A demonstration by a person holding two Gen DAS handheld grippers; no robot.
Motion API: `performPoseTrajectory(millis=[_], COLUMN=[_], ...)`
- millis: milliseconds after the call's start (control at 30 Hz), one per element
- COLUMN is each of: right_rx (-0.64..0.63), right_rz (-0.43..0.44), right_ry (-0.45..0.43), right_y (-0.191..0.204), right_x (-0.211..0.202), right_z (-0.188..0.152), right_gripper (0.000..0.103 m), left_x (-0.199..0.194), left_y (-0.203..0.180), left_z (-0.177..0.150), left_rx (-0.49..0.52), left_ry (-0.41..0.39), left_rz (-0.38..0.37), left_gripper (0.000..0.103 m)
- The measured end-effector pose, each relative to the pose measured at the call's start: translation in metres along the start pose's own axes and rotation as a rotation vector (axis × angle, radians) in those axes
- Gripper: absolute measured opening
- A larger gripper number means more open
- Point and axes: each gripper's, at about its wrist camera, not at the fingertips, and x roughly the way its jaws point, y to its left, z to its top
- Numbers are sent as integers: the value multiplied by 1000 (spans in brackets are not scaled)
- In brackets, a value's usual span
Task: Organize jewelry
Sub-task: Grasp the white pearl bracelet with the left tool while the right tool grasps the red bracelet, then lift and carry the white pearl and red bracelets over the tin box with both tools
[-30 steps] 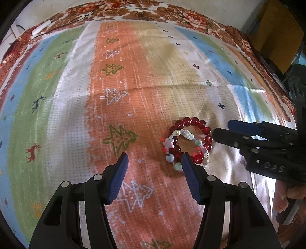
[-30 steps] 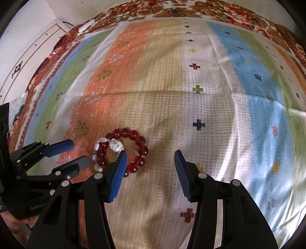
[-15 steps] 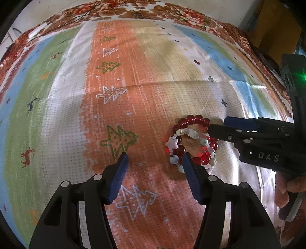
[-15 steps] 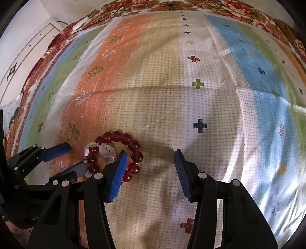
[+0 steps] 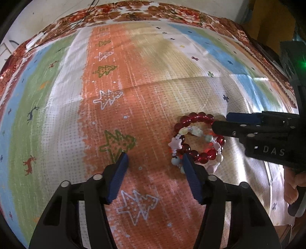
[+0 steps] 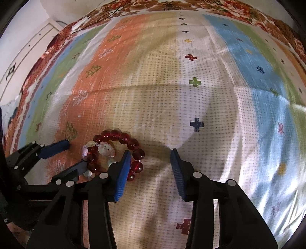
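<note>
A red bead bracelet [image 5: 198, 116] lies on the patterned cloth, tangled with a pale bracelet of star and stone beads [image 5: 176, 143]. My left gripper [image 5: 155, 157] is open; its right finger touches the bracelets' near left side. My right gripper [image 6: 151, 151] is open and empty, its left finger at the red bracelet [image 6: 122, 137], with the pale bracelet [image 6: 106, 149] just left. In the left wrist view the right gripper [image 5: 221, 122] comes in from the right against the red beads. In the right wrist view the left gripper [image 6: 76, 153] enters at lower left.
The striped cloth [image 5: 133, 86] with tree, deer and cross motifs covers the whole surface, with a floral border [image 5: 172, 11] at the far edge. A white cabinet [image 6: 23, 53] stands at the left. A hand [image 5: 292, 185] holds the right gripper.
Both grippers have moved closer to the bracelets. The right gripper's fingers have narrowed a little and its left finger now sits over the red beads.
</note>
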Motion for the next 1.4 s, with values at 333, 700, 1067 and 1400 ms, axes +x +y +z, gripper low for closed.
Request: performPoseTrajectory(millis=[333,700,1067,1400], right_rx=[-26,-67,-101,-143], right_rz=[5,-24,-41,-65], right_ry=[20,2,-35,-78], right_y=[1,4,14,27], right_x=[-1,-14,-36,-61], right_z=[-4,-6,-16,-28], right_gripper=[14,14,14,14], left_x=[-1,-16,-45,-61], left_y=[18,28,25,17], left_z=[-1,-2,-2,-11], left_rx=[-36,-88,-109,-112], left_ry=[6,1,-49,-68], left_rz=[39,8,22,68], left_gripper=[11,10,10,10])
